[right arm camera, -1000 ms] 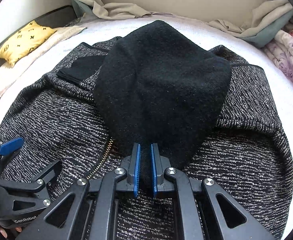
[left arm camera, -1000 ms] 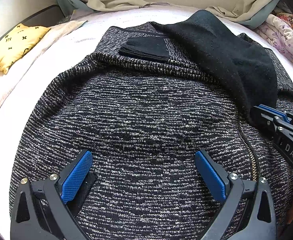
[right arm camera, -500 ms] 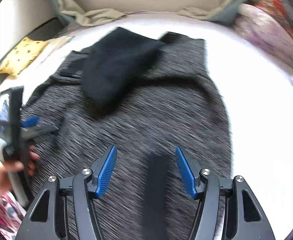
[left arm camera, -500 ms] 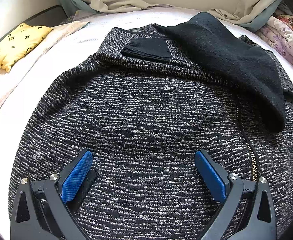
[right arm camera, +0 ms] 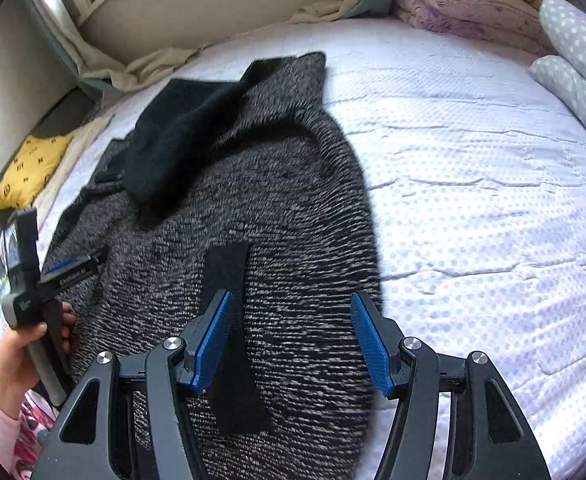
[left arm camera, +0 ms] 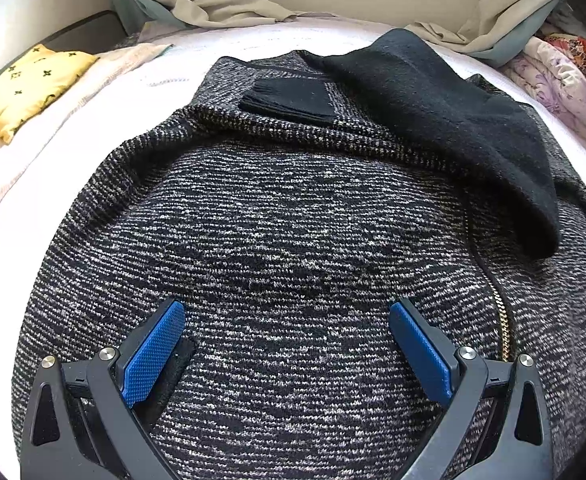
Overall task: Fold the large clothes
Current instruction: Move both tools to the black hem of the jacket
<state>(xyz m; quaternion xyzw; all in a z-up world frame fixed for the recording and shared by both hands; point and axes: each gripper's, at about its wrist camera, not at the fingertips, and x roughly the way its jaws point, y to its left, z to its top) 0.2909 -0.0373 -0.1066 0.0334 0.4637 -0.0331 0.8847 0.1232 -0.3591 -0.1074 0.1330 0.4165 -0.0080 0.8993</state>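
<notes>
A large black-and-white knit zip jacket [left arm camera: 293,240] [right arm camera: 277,216] lies spread on the bed. Its plain black hood [left arm camera: 453,120] [right arm camera: 181,136] is folded down over the chest, and a black cuff [left arm camera: 289,98] lies across the upper part. My left gripper [left arm camera: 287,334] hovers open over the jacket's left half, nothing between its blue pads. My right gripper [right arm camera: 291,332] stands open above the jacket's right edge, beside a black pocket strip [right arm camera: 229,320]. In the right wrist view the left gripper [right arm camera: 73,268] shows at the far left, held by a hand [right arm camera: 17,352].
White dotted bed sheet [right arm camera: 473,200] stretches to the right of the jacket. A yellow patterned cushion [left arm camera: 25,88] [right arm camera: 33,168] lies at the left. Crumpled beige and grey bedding [left arm camera: 221,4] lines the headboard; a floral quilt [left arm camera: 565,92] and a dotted pillow [right arm camera: 573,52] sit at the right.
My right gripper let go of the black hood, opened, and swung to the jacket's right edge. The hood now lies flat on the chest. My left gripper stayed in place.
</notes>
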